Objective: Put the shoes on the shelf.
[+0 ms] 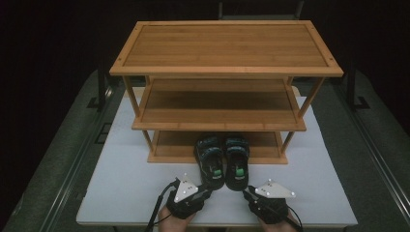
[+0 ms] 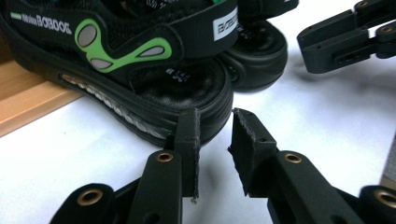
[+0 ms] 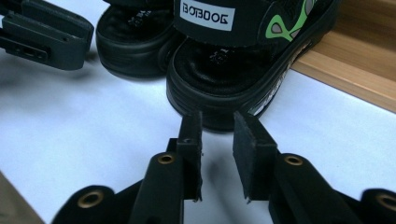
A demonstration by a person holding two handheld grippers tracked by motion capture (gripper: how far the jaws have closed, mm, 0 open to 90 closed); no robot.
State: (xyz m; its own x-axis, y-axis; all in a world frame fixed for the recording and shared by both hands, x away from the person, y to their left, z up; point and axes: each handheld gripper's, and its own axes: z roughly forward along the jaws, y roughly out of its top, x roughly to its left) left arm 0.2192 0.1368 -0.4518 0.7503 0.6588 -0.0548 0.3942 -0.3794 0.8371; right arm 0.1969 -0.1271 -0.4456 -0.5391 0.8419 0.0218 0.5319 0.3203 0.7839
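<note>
jaws (slightly parted) face two sandals [image 1: 223,161].

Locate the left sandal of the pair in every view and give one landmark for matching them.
High view: left sandal, bottom centre, toes on the rack's lowest shelf.
Left gripper view: upper left, heel just beyond the jaws.
Right gripper view: top, left of centre, heel showing.
Shared landmark: bamboo shoe rack.

Left gripper [image 1: 209,189] low, jaws narrowly parted, empty, right gripper [image 1: 247,190] beside it, likewise parted, both pointing forward
</note>
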